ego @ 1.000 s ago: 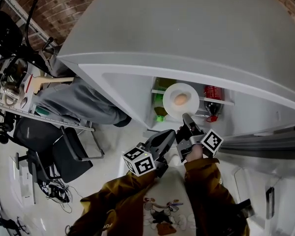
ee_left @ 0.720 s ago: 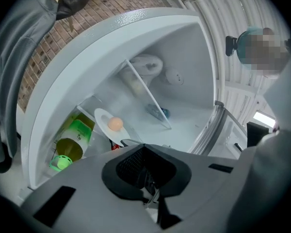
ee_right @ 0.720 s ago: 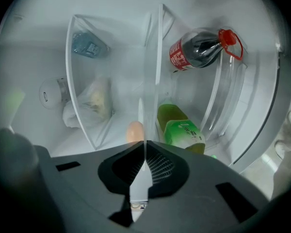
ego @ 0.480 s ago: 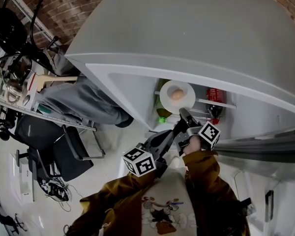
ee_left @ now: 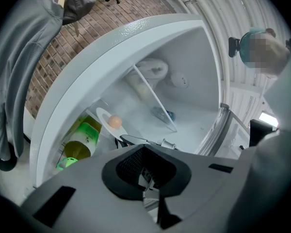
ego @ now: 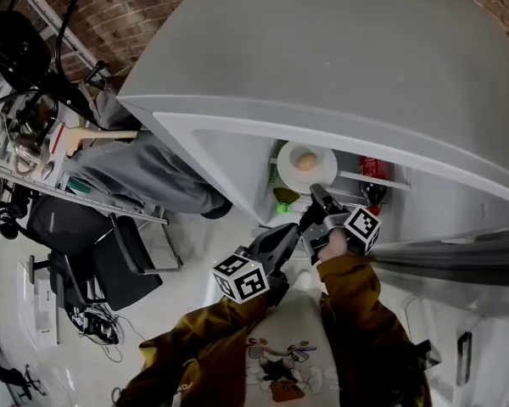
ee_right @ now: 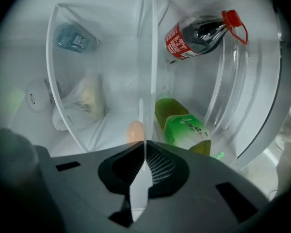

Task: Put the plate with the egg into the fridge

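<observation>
A white plate (ego: 308, 161) with a brown egg (ego: 305, 163) on it hangs at the open fridge's (ego: 339, 66) shelf level. My right gripper (ego: 317, 193) is shut on the plate's near rim. In the right gripper view the plate (ee_right: 145, 130) shows edge-on between the jaws of the right gripper (ee_right: 144, 168), with the egg (ee_right: 134, 130) just left of it. My left gripper (ego: 293, 231) is shut and empty, below and left of the plate. From the left gripper (ee_left: 146, 179) view, plate (ee_left: 105, 121) and egg (ee_left: 115, 122) lie ahead.
Inside are a green tea bottle (ee_right: 185, 128), a cola bottle (ee_right: 198, 36), a white plastic bag (ee_right: 81, 107) and glass shelves (ee_right: 146, 42). The open fridge door (ego: 212, 155) stands to the left, with a person in grey (ego: 127, 172) beside it. A chair (ego: 110, 257) stands further left.
My right gripper has carried the plate with the egg a little further toward the fridge shelves. The left gripper has stayed about where it was.
</observation>
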Action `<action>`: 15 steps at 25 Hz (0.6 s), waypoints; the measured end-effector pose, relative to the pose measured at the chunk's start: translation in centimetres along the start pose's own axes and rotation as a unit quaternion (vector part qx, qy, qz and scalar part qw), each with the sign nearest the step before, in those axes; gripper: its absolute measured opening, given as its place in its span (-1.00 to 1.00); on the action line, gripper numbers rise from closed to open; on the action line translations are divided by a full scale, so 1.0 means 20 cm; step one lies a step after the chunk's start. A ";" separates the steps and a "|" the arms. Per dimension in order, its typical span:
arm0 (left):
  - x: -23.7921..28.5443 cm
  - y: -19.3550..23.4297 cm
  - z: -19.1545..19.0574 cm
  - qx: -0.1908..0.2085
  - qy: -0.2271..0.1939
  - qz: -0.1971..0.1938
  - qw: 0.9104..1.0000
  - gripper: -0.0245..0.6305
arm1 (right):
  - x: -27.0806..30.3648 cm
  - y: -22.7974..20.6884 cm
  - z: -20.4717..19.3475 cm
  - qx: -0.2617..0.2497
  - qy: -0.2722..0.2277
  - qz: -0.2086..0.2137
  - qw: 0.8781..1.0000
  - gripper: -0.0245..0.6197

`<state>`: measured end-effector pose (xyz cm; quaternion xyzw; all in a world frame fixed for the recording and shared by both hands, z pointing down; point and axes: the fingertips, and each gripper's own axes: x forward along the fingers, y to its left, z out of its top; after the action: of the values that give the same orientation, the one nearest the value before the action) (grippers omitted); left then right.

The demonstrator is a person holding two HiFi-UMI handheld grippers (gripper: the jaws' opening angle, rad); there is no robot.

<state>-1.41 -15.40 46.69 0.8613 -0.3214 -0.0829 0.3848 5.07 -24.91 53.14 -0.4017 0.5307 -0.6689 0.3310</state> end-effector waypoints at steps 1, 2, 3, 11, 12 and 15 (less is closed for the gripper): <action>0.00 0.01 0.01 0.002 -0.001 0.003 1.000 -0.91 | 0.01 0.00 0.00 -0.001 0.001 0.001 1.000 -0.87; 0.00 0.01 0.01 0.005 -0.001 0.006 1.000 -0.91 | 0.01 0.00 0.00 -0.001 0.003 0.001 1.000 -0.87; 0.00 0.02 0.00 0.007 0.000 0.010 1.000 -0.91 | 0.02 0.00 0.00 0.002 0.003 0.001 1.000 -0.87; 0.00 0.06 -0.02 0.026 0.005 0.033 0.999 -0.91 | 0.05 0.00 0.00 0.019 0.011 -0.010 1.000 -0.87; 0.00 0.06 -0.02 0.027 0.006 0.034 0.999 -0.91 | 0.06 0.01 0.00 0.020 0.012 -0.012 1.000 -0.87; -0.01 0.06 -0.03 0.027 0.007 0.033 0.999 -0.91 | 0.07 0.01 -0.01 0.017 0.012 -0.017 1.000 -0.87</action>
<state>-1.87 -15.56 47.83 0.8606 -0.3495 -0.0554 0.3662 4.31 -26.16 53.23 -0.3973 0.5162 -0.6880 0.3198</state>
